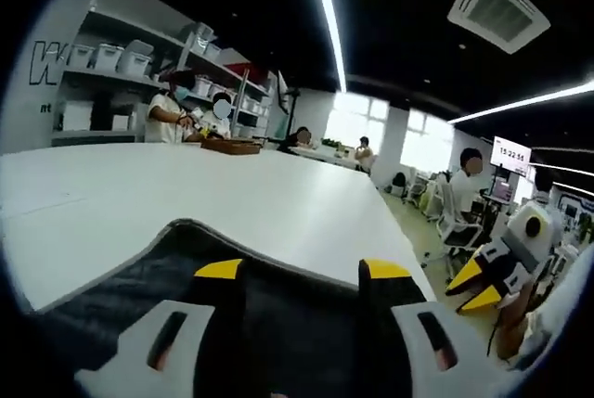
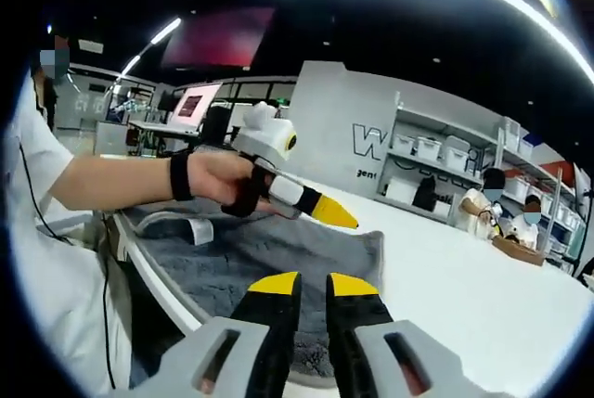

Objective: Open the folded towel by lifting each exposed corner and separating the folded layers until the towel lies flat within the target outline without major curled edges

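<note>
The left gripper (image 1: 302, 273) rises from the bottom of the left gripper view, its yellow-tipped fingers (image 1: 219, 270) spread wide apart above a dark grey towel (image 1: 139, 277) lying at the near edge of a white surface (image 1: 213, 199). The right gripper (image 1: 506, 263) shows at the right edge, off the surface. Far behind, people sit by shelves (image 1: 121, 55) stacked with white bins.

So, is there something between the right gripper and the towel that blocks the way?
Nothing visible does. The right gripper hovers just above the near edge of the grey towel, with no object between them. The left gripper sits over the towel's far side, away from that path.
</note>
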`<state>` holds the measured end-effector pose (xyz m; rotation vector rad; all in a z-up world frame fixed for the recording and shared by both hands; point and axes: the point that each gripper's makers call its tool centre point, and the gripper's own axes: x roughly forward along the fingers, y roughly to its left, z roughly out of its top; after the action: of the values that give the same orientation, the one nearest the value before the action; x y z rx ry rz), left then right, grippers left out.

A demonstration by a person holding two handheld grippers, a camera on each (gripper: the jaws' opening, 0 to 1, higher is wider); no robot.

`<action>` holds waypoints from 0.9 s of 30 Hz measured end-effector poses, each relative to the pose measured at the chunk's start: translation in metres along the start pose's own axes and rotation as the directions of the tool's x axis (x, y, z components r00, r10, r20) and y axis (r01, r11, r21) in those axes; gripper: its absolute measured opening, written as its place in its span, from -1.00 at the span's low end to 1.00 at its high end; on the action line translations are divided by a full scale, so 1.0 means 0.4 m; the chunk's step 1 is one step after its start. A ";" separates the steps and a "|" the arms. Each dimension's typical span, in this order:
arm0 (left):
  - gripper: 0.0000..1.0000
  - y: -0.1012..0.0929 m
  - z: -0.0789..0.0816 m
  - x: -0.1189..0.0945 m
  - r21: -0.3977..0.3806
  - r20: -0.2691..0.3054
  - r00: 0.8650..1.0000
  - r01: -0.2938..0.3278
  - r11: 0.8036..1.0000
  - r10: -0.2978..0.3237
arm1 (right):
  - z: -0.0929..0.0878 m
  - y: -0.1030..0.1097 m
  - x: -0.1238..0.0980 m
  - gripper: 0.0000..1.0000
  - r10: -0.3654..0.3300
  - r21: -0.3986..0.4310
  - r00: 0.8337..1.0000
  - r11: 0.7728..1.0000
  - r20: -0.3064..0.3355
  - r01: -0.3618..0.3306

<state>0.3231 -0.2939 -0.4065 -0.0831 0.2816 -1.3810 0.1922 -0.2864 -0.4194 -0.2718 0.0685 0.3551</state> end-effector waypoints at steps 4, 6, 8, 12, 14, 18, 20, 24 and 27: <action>-0.07 0.003 0.002 -0.021 0.041 -0.012 1.000 -0.022 0.999 0.022 | 0.008 0.006 0.004 -0.90 0.003 -0.007 1.000 1.000 -0.001 -0.003; -0.07 0.001 0.003 -0.028 0.043 -0.008 1.000 -0.021 0.999 0.021 | 0.014 0.010 0.005 -0.90 0.008 -0.008 1.000 1.000 0.004 -0.008; -0.07 0.000 0.003 -0.031 0.047 -0.008 1.000 -0.018 0.999 0.019 | 0.017 0.012 0.005 -0.90 0.010 -0.008 1.000 1.000 0.007 -0.010; -0.06 -0.009 -0.007 -0.059 0.060 -0.014 1.000 -0.019 0.998 0.019 | 0.033 0.021 0.011 -0.90 0.018 -0.014 1.000 1.000 0.014 -0.018; -0.06 -0.007 -0.011 -0.070 0.057 -0.017 0.999 -0.026 0.998 0.027 | 0.040 0.026 0.013 -0.90 0.025 -0.016 0.999 1.000 0.021 -0.024; -0.05 -0.008 -0.017 -0.120 0.054 0.001 0.999 -0.049 0.997 0.049 | 0.045 0.040 0.026 -0.91 0.037 -0.017 0.999 0.999 0.021 -0.037; -0.05 -0.007 -0.015 -0.141 0.043 0.015 0.998 -0.057 0.997 0.057 | 0.049 0.047 0.028 -0.90 0.047 -0.015 0.999 0.999 0.023 -0.047; -0.05 -0.016 -0.022 -0.160 0.049 0.021 0.998 -0.066 0.997 0.065 | 0.063 0.062 0.032 -0.90 0.063 -0.024 0.997 0.998 0.032 -0.062; -0.05 -0.014 -0.022 -0.175 0.039 0.023 0.997 -0.070 0.997 0.070 | 0.068 0.069 0.034 -0.90 0.076 -0.019 0.996 0.997 0.039 -0.076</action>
<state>0.3043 -0.2259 -0.4032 -0.0543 0.2368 -1.3148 0.1958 -0.2494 -0.4020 -0.2802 0.0367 0.4369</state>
